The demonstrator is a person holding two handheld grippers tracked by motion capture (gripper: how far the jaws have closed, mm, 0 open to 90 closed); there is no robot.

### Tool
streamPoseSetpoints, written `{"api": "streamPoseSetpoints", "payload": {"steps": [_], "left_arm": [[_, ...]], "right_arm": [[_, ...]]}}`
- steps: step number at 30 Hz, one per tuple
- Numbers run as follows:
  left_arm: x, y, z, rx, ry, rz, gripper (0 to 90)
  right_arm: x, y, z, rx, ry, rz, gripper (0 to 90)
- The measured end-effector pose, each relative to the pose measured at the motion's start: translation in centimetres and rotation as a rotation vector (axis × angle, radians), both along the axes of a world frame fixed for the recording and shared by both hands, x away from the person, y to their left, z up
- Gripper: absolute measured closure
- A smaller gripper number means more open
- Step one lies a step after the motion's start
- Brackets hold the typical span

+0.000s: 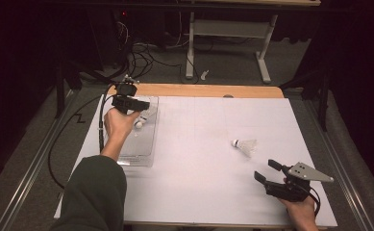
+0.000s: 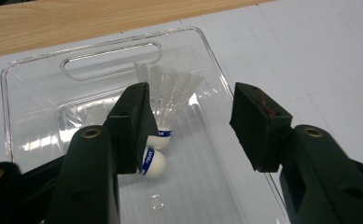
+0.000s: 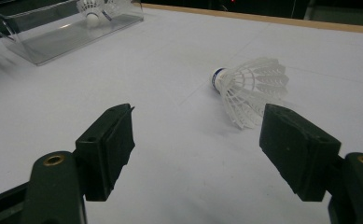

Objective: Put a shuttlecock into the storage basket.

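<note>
The left gripper (image 2: 188, 126) is hanging released over the clear tray (image 2: 34, 70) at the table's far left corner, shuttlecocks (image 2: 163, 100) lying inside. The right gripper (image 3: 198, 149) is gaping too, facing a loose shuttlecock (image 3: 251, 88) near the right edge.

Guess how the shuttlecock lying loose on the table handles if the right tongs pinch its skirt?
The shuttlecock lies on its side; its thin, open white skirt looks light and springy, so a pinch there would probably flex or crush it. Its rounded cork tip and cone shape suggest it rolls in an arc if nudged. The open right tongs might grip better near the tip.
</note>
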State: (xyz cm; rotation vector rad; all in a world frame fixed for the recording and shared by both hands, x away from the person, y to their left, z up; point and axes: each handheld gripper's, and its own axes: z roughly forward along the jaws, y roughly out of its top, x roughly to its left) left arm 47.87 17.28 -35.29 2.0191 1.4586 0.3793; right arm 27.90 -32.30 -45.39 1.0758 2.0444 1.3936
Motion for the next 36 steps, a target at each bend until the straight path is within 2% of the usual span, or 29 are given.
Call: {"api": "streamPoseSetpoints", "payload": {"steps": [8,11,16,31,36], "left_arm": [[-1.0,-0.1,0.2,-0.009,-0.051,-0.022,42.7],[-1.2,-0.1,0.4,-0.009,-0.057,-0.03,42.6],[-1.9,-0.3,0.6,-0.025,-0.09,-0.039,41.4],[-3.3,-0.3,0.7,-0.035,-0.124,-0.066,39.9],[-3.9,-0.2,0.8,-0.056,-0.149,-0.066,39.9]], "right_arm": [[0.0,0.0,0.0,0.0,0.0,0.0,26.7],[0.0,0.0,0.0,0.001,-0.001,-0.001,26.7],[0.0,0.0,0.0,0.001,-0.001,-0.001,26.7],[0.0,0.0,0.0,0.003,-0.001,-0.002,26.6],[0.0,0.0,0.0,0.002,-0.001,0.0,26.6]]}}
